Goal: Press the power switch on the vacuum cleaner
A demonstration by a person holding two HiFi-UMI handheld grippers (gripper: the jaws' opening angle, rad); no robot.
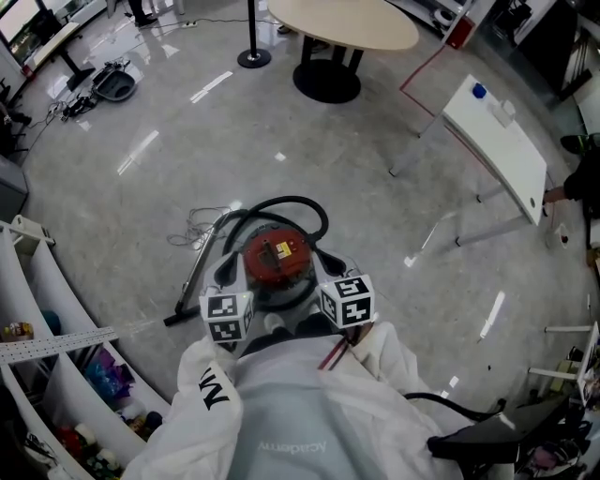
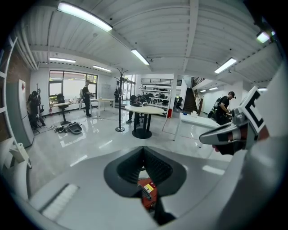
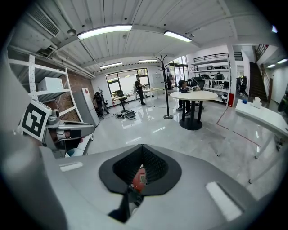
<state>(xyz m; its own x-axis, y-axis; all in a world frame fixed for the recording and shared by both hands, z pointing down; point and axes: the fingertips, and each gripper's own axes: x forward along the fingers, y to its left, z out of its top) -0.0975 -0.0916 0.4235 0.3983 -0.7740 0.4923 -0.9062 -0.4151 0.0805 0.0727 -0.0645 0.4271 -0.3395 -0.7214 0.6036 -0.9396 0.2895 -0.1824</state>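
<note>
The left gripper (image 2: 144, 152) is seen in its own view with the ribbed black pads (image 2: 157, 167) brought together at the tips, and nothing is gripped between them. The right gripper (image 3: 142, 155) is likewise closed at the tips and empty. Through the opening below each pair of pads a part of the vacuum cleaner (image 2: 147, 193) is seen: its red lid and a yellow label in the left gripper view, only a patch of red in the right gripper view.

In the head view the two grippers are held side by side over the near edge of the vacuum cleaner, the left at one side of the red lid and the right at the other, each marked by its cube. Whether the machine is touched by either cannot be told, and the power switch cannot be picked out.

The canister stands on a glossy grey floor (image 1: 309, 141), with its black hose (image 1: 286, 202) looped behind it and its wand (image 1: 195, 279) laid out to the left. A white garment (image 1: 291, 412) is seen below the grippers. Farther off, a round table (image 1: 342, 21), a stanchion post (image 1: 251, 37) and a white table (image 1: 497, 141) are seen; shelves (image 1: 52, 342) stand at the left.
</note>
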